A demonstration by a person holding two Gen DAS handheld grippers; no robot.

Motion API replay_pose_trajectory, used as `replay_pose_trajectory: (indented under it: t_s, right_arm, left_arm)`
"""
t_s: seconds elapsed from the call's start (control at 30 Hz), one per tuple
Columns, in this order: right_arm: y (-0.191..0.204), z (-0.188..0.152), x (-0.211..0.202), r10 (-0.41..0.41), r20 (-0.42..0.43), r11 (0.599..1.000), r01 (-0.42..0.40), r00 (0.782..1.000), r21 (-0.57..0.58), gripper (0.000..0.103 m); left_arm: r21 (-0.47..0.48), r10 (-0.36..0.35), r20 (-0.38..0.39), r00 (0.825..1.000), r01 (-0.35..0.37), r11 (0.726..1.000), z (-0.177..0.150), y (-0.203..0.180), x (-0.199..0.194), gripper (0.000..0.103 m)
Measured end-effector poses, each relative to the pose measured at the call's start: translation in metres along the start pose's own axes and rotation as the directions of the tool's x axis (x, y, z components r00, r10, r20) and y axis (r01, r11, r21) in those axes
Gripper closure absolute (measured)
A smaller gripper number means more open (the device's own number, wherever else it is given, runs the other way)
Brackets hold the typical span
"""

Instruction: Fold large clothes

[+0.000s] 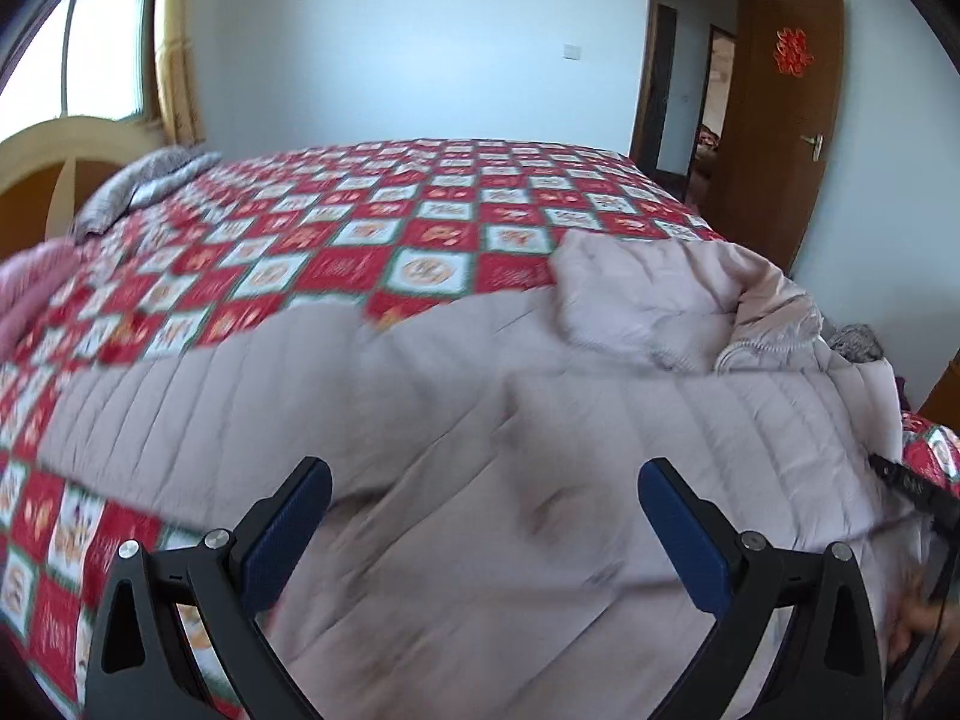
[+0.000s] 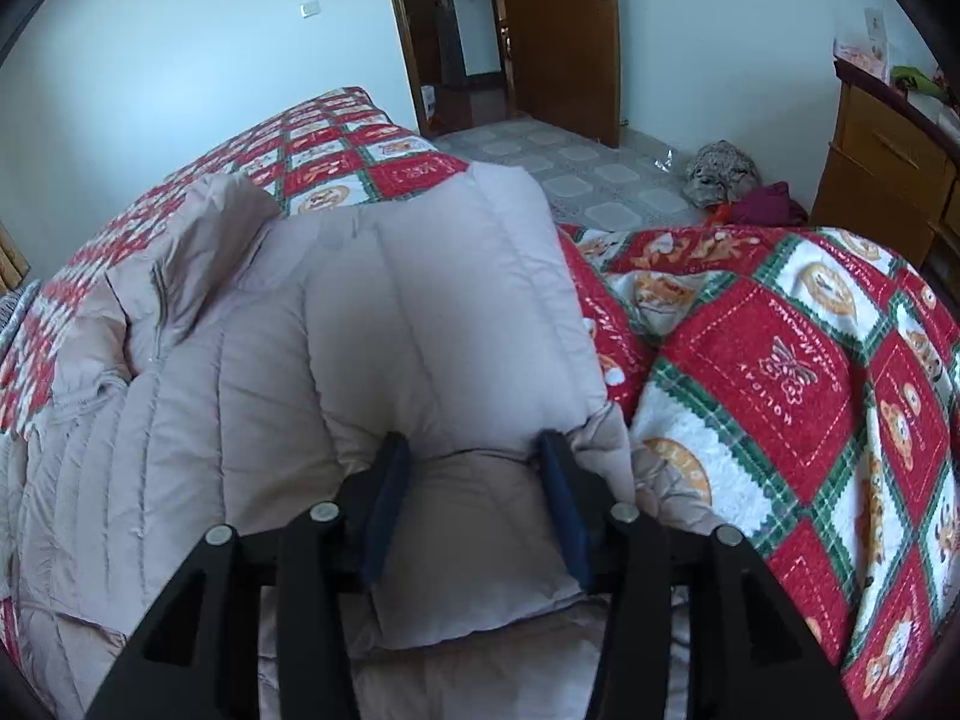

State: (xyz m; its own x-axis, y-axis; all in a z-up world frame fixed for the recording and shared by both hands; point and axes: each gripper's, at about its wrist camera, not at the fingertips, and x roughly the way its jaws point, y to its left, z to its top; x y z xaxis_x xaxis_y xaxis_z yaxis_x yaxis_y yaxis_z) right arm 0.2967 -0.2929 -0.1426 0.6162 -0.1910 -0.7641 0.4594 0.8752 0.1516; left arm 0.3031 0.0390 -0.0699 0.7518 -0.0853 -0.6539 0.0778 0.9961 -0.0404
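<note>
The left gripper (image 1: pixel 485 483) hovers above the quilted beige coat (image 1: pixel 456 420), fingers spread wide with nothing between them. The coat lies flat across the near part of the red checked bedspread (image 1: pixel 360 222), its hood end bunched toward the right. The left view is blurred. The right gripper (image 2: pixel 474 450) has its fingers closed partway on a folded padded section of the coat (image 2: pixel 420 300), fabric pinched between the blue pads (image 2: pixel 384 510). To the right, the bedspread (image 2: pixel 780 372) lies rumpled beside the coat.
</note>
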Motion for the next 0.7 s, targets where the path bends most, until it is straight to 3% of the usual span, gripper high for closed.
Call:
replay_pose_trajectory:
  t_s: [0.1,0.2,0.3,0.47,0.6,0.67,0.7]
  right_arm:
    - [-0.009,-0.001,-0.003,0.034,0.005,0.999,-0.034,0.999,0.005,0.041]
    - [-0.012,0.002,-0.009,0.043,0.008,0.999,-0.042,0.999,-0.017,0.032]
    - [-0.005,0.001,-0.008,0.034,0.003,0.998,-0.034,0.999,-0.054,0.023]
    - [0.004,0.0,-0.006,-0.013,0.016,0.996,0.014,1.0,-0.092,0.021]
    - [-0.001,0.0,-0.01,0.012,0.026,0.997,-0.01,1.0,-0.081,0.019]
    - [-0.001,0.0,-0.01,0.012,0.027,0.997,-0.01,1.0,-0.08,0.019]
    - [-0.001,0.0,-0.01,0.011,0.027,0.997,-0.009,1.0,-0.081,0.019]
  left_arm:
    - [0.049,0.041,0.008,0.999,-0.041,0.998,0.002,-0.034,0.027,0.001]
    - [0.1,0.14,-0.069,0.988,-0.132,0.986,-0.02,-0.05,0.07,0.001]
    - [0.097,0.123,-0.117,0.985,-0.112,0.989,-0.035,-0.044,0.087,0.001]
    - [0.053,0.062,-0.135,0.989,-0.055,0.997,-0.033,-0.032,0.084,0.001]
    - [-0.121,-0.002,-0.058,0.998,-0.005,0.993,-0.019,0.02,0.044,0.001]
    - [-0.233,0.066,-0.003,0.998,-0.065,0.97,-0.011,0.081,0.019,0.001]
    - [-0.254,0.093,0.002,0.996,-0.09,0.963,-0.01,0.093,0.014,0.001]
